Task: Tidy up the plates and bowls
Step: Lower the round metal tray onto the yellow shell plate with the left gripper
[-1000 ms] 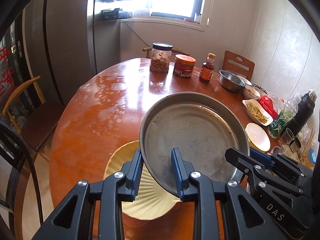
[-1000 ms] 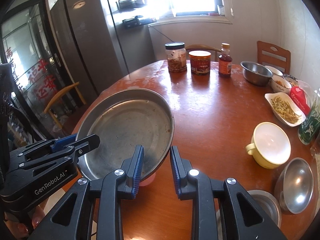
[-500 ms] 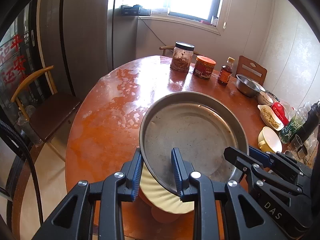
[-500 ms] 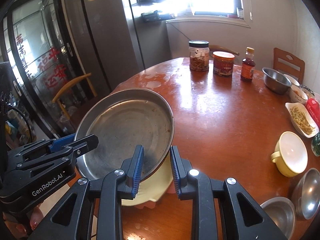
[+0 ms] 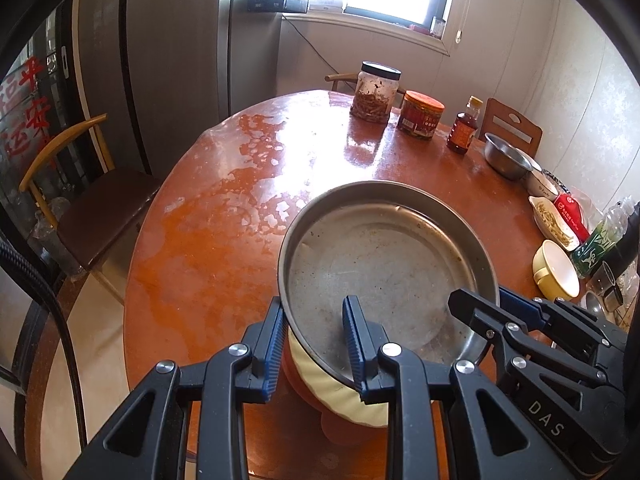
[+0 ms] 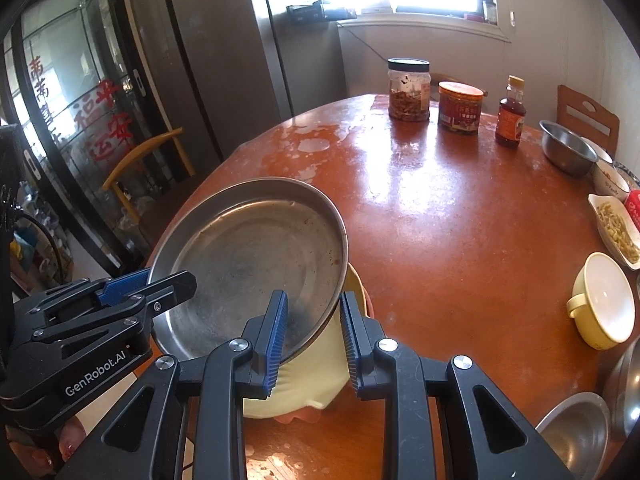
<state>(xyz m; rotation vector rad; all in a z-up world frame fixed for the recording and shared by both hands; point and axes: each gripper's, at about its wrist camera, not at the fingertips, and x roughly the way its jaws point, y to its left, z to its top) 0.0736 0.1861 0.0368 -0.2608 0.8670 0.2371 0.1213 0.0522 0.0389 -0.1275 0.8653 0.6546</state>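
Note:
A large round steel tray (image 5: 384,272) (image 6: 248,264) hangs tilted just above the table's near edge, held from both sides. My left gripper (image 5: 316,320) is shut on its near-left rim, and it also shows in the right wrist view (image 6: 172,280). My right gripper (image 6: 314,308) is shut on the near-right rim and appears at the right of the left wrist view (image 5: 476,304). Directly under the tray lies a cream fluted plate (image 5: 344,404) (image 6: 312,376) on top of a pink plate (image 5: 340,432) (image 6: 300,416). The tray hides most of both.
Two jars (image 6: 408,88) (image 6: 458,108), a sauce bottle (image 6: 510,114) and a steel bowl (image 6: 566,152) stand at the far side. On the right are a yellow cup (image 6: 604,306), a dish of food (image 6: 616,230) and steel bowls (image 6: 576,436). A chair (image 5: 92,208) stands left of the table (image 6: 440,220).
Both grippers have carried the steel tray leftward and down, over the cream plate. The plate, earlier showing wide at the tray's left, is now mostly covered.

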